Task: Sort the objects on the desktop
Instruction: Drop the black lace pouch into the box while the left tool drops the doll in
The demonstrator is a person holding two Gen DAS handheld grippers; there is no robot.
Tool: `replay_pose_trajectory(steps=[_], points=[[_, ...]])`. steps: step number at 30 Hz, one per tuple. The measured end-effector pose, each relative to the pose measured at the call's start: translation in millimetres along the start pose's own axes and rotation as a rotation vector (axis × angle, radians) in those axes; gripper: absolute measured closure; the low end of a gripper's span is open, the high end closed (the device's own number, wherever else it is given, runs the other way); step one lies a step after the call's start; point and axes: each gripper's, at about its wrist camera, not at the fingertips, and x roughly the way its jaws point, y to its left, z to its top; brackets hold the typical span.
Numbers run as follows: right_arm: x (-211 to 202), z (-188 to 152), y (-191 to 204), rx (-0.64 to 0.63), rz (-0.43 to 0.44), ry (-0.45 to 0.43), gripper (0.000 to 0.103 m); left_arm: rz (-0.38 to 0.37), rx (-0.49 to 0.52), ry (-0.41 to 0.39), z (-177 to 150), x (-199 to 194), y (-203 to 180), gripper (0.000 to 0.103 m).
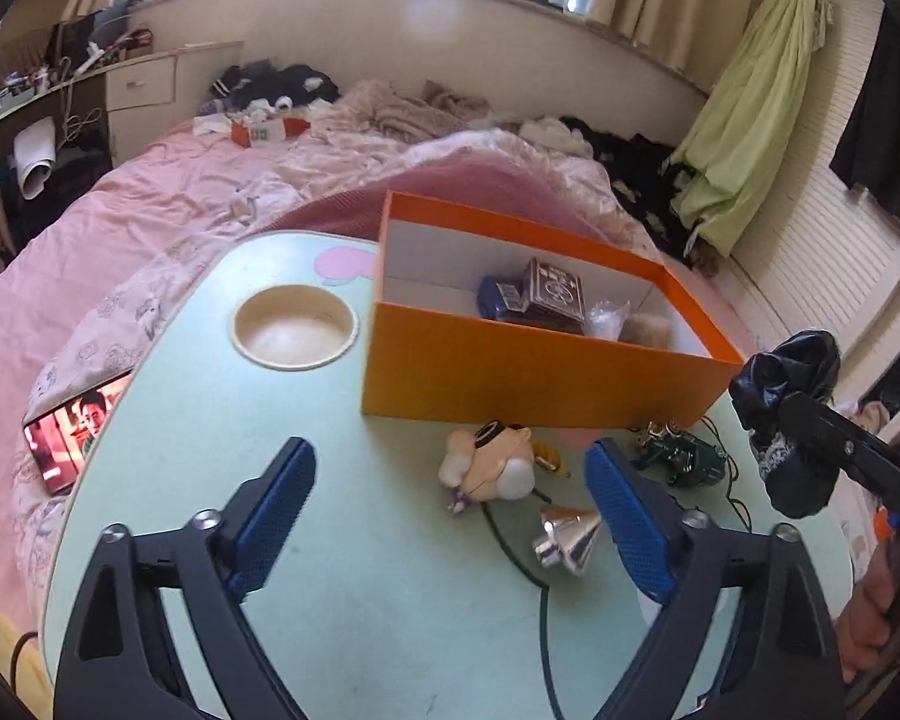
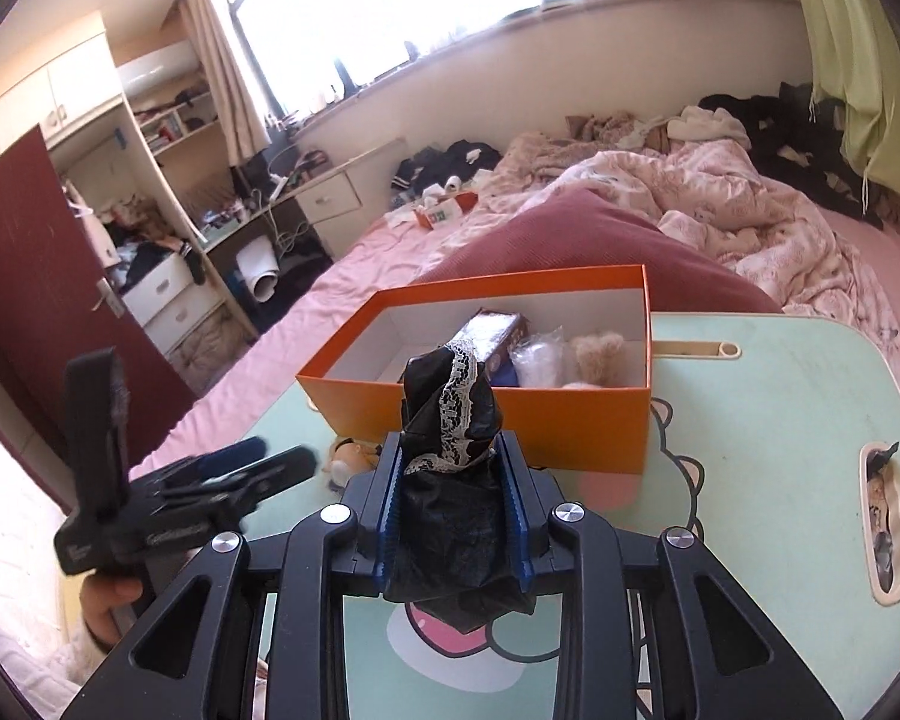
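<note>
A: Stock check, counter [image 1: 342, 630]. What is already in the box [image 1: 540, 372]?

B: Filed in the box: two card packs [image 1: 534, 294], a clear bag [image 1: 609, 318], a tan furry item [image 1: 648, 327]. All lie toward its right end in the left view; the left end shows bare white floor.

A: Outstanding?

B: On the counter, just in front of the box: one plush [image 1: 492, 462], one silver cone [image 1: 567, 537], one green item [image 1: 681, 456] with a thin cord. Three loose, plus one in transit. By my reckoning the sort is about half done.

A: In transit?

B: A black cloth [image 2: 450, 480] with white lace trim, clamped between the pads of the right hand-held gripper [image 2: 453, 480]. It bulges above and below the jaws. It hangs over the counter, short of the box's near wall, not yet above the opening.

A: Pose of that unit?

B: Raised, pointed at the box's long side, roughly level. In the left view it enters from the right edge, with the cloth beside the box's right corner.

A: And the left hand-held gripper [image 1: 450, 516]?

B: Jaws spread wide, nothing between them. It is held above the counter, angled down, with the plush and cone framed between its fingers. Probably next for one of those.

A: Other entries?

B: A phone [image 1: 69, 429] on the bed beside the counter, screen lit.
</note>
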Motion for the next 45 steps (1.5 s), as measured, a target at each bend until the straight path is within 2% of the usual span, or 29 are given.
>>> replay_pose_trajectory(steps=[3, 5, 6, 7, 9, 12, 16, 20, 27, 31, 33, 34, 36, 39, 42, 45], points=[[1, -3, -2, -0.002, 0.002, 0.004, 0.074, -0.024, 0.031, 0.071, 6, 22, -13, 0.028], [2, -4, -2, -0.001, 0.006, 0.009, 0.074, -0.003, 0.03, 0.112, 5, 32, -15, 0.046], [2, -5, -2, -0.001, 0.008, 0.011, 0.074, 0.001, 0.019, 0.138, 5, 37, -15, 0.061], [2, -6, -1, -0.003, 0.008, 0.013, 0.074, -0.017, -0.001, 0.16, 4, 41, -12, 0.061], [2, -7, -2, -0.007, 0.005, 0.015, 0.074, -0.02, -0.02, 0.151, 3, 39, -8, 0.061], [2, -8, -2, -0.013, 0.003, 0.016, 0.074, -0.047, -0.057, 0.111, 1, 29, 2, 0.061], [3, -8, 1, -0.02, 0.006, 0.016, 0.074, -0.025, -0.055, 0.059, 1, 15, 7, 0.061], [1, -2, 7, -0.04, 0.015, 0.004, 0.074, -0.053, -0.059, 0.011, 8, -4, 8, 0.061], [6, 36, 15, -0.072, 0.002, -0.064, 0.074, -0.067, 0.01, -0.118, 61, -25, -17, 0.061], [26, 59, 11, -0.077, -0.031, -0.072, 0.074, -0.053, 0.029, -0.11, 91, -5, -30, 0.061], [41, 66, 7, -0.079, -0.059, -0.061, 0.073, -0.023, 0.05, -0.085, 97, 13, -34, 0.061], [51, 67, 4, -0.075, -0.076, -0.046, 0.07, 0.003, 0.058, -0.071, 96, 23, -35, 0.059], [63, 68, -3, -0.056, -0.096, -0.015, 0.046, 0.047, 0.085, -0.074, 88, 31, -36, 0.055], [63, 60, -9, -0.024, -0.096, -0.017, 0.04, 0.094, 0.129, -0.111, 74, 26, -40, 0.03], [55, 53, -10, -0.027, -0.097, -0.022, 0.037, 0.106, 0.158, -0.171, 64, 8, -43, 0.028], [40, 44, -5, -0.043, -0.101, -0.024, 0.035, 0.056, 0.145, -0.169, 60, -10, -41, 0.023]])
